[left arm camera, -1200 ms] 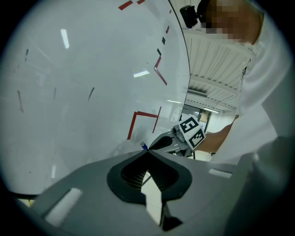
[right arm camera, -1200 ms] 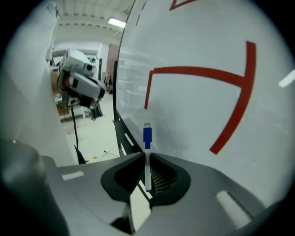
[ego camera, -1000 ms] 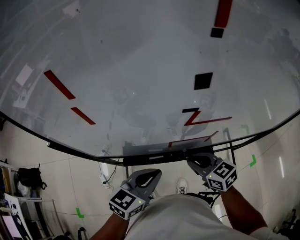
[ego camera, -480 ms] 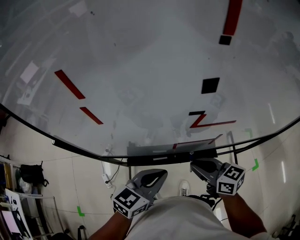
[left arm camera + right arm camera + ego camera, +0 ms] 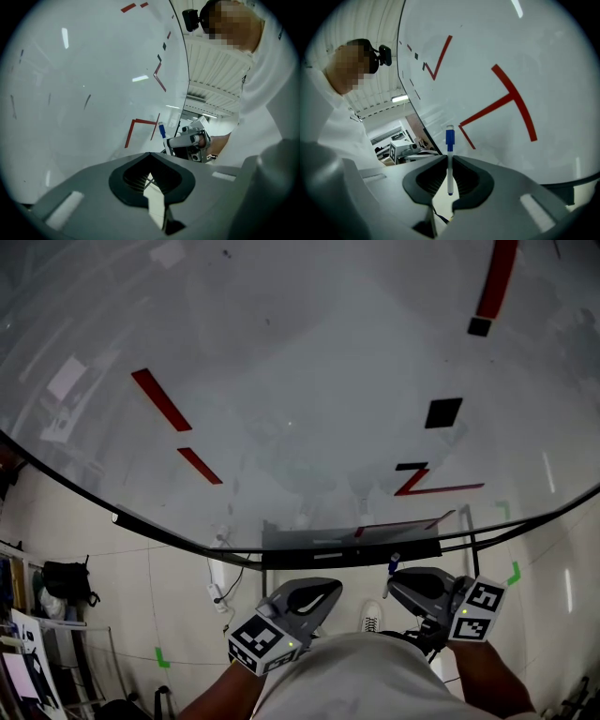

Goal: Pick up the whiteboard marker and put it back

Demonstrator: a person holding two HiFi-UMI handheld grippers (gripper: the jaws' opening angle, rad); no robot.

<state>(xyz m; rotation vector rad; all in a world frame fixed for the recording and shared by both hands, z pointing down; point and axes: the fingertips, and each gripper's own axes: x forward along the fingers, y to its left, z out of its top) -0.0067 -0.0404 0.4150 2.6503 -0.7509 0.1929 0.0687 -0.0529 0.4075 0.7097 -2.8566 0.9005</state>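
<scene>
A thin white whiteboard marker with a blue cap (image 5: pixel 450 138) stands upright between my right gripper's (image 5: pixel 449 163) jaws, which are shut on its barrel. In the head view this gripper (image 5: pixel 400 577) hangs just below the right end of the whiteboard's dark tray (image 5: pixel 319 554), the marker's (image 5: pixel 392 564) blue tip pointing up toward the tray. My left gripper (image 5: pixel 328 587) is held below the tray's middle, shut with nothing in it. From the left gripper view (image 5: pixel 150 155) the marker (image 5: pixel 161 130) and right gripper show ahead against the board.
A large whiteboard (image 5: pixel 281 381) with red strokes and black squares fills the view above the tray. Below it are the stand's legs, a cable (image 5: pixel 217 592), green tape marks on the tiled floor, a black bag (image 5: pixel 64 579) at left and my shoe (image 5: pixel 371 617).
My right gripper has drawn back from the tray, down and to the right, with the marker in its jaws. The left gripper has barely shifted.
</scene>
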